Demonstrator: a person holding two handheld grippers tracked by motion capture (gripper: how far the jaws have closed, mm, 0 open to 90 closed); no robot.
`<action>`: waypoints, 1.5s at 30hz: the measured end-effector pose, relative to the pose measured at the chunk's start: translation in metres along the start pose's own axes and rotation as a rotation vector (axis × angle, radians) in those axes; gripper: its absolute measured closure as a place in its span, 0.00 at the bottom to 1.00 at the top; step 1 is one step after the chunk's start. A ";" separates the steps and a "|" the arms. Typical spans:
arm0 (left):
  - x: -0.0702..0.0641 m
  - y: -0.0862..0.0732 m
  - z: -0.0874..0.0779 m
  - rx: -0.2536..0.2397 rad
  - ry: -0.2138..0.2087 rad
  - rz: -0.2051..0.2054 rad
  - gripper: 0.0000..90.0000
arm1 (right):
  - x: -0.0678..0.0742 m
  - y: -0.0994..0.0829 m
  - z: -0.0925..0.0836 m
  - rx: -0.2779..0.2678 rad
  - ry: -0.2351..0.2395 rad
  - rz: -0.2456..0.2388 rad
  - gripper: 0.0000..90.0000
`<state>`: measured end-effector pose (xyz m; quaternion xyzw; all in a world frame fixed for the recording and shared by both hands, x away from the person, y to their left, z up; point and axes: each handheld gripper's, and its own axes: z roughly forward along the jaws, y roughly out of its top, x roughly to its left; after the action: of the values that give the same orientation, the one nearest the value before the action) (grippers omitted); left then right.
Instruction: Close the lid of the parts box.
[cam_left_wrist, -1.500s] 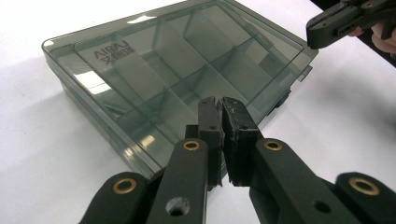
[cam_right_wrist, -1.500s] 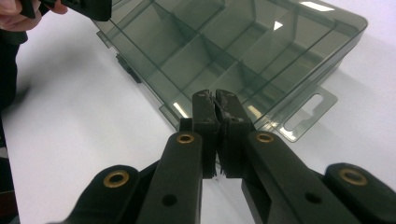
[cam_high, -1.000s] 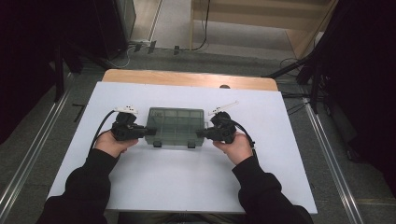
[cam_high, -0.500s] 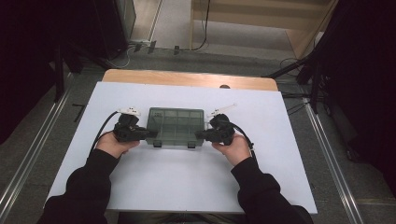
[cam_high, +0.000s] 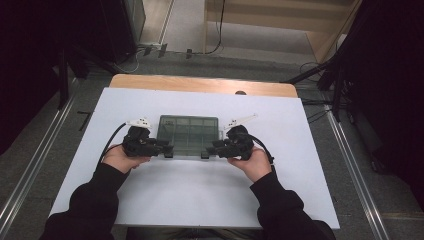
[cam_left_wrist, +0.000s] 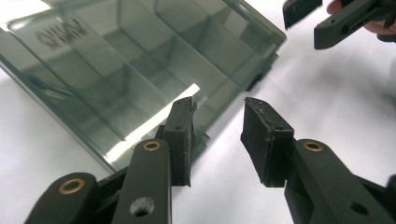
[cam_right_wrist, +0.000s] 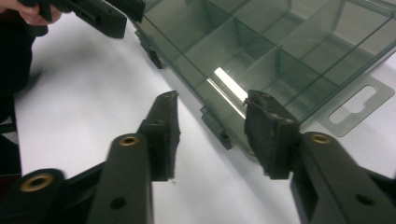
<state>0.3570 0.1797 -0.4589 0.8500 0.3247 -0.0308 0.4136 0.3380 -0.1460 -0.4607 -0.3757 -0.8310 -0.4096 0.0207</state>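
A smoky-green see-through compartment box (cam_high: 189, 134) lies flat on the white table top (cam_high: 200, 200) with its lid down. My left gripper (cam_high: 165, 149) is at the box's front left corner and my right gripper (cam_high: 214, 148) at its front right corner. In the left gripper view the left gripper (cam_left_wrist: 219, 105) has just been opening; one pad (cam_left_wrist: 181, 140) overlaps the box edge (cam_left_wrist: 140, 60) and nothing is pinched. In the right gripper view the right gripper (cam_right_wrist: 212, 98) has also just been opening, and a small dark latch (cam_right_wrist: 215, 127) lies between its parted jaws, untouched.
A hang tab (cam_right_wrist: 357, 105) sticks out from the box's side. A wooden table edge (cam_high: 200, 84) runs behind the white top. Metal rails (cam_high: 30, 165) flank the table on the floor, and dark stands and cables (cam_high: 320, 75) sit at the back right.
Both hands and the box keep their places. The jaws of both grippers stand wider apart than in the earlier frames.
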 end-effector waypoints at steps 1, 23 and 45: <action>-0.002 -0.001 0.000 -0.004 -0.005 0.001 0.70 | 0.001 -0.001 -0.001 -0.007 0.002 -0.001 0.58; -0.025 -0.018 -0.001 -0.009 -0.042 0.057 0.45 | 0.012 -0.023 -0.014 -0.071 0.089 -0.048 0.31; -0.033 -0.044 -0.009 -0.024 -0.037 0.103 0.41 | 0.010 -0.054 -0.035 -0.082 0.030 -0.064 0.28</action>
<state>0.3035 0.1885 -0.4719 0.8599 0.2732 -0.0212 0.4307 0.2866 -0.1844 -0.4696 -0.3435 -0.8248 -0.4491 0.0047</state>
